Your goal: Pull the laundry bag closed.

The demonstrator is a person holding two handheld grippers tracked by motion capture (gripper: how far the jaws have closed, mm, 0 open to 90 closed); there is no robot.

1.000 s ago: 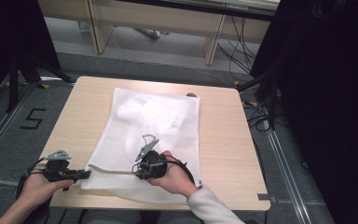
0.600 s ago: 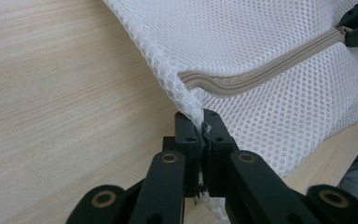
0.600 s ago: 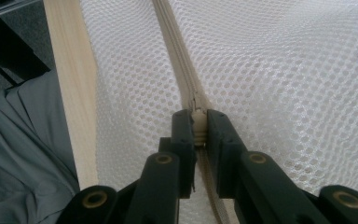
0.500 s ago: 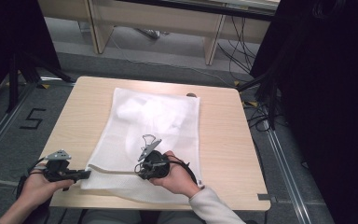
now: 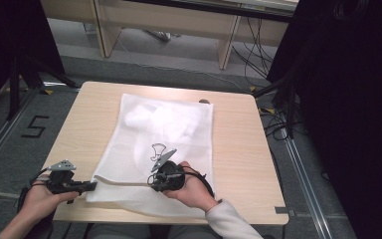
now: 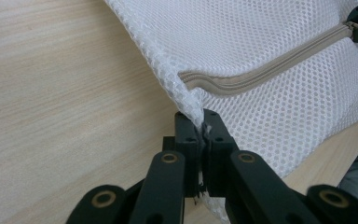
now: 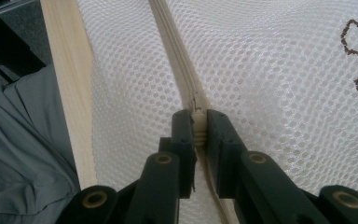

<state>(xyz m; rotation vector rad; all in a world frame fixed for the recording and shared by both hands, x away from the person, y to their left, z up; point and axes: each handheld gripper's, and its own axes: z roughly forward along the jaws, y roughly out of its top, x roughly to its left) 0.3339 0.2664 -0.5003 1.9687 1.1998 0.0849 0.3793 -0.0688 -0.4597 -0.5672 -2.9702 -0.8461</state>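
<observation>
"5" point(image 5: 35, 127) on the floor point(image 5: 10, 149)

Light wooden table point(image 5: 238, 149) under my work. Grey floor around it, a taped "5" point(image 5: 36, 127) at left. Wooden bench legs point(image 5: 226, 47) beyond; black cables point(image 5: 273, 124) and dark curtain point(image 5: 343, 99) at right.

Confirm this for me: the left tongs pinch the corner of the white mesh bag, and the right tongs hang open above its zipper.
Not quite. The left tongs do pinch the corner of the white mesh bag. The right tongs, though, are not open above the zipper: the right gripper view shows them shut on the zipper pull.
</observation>
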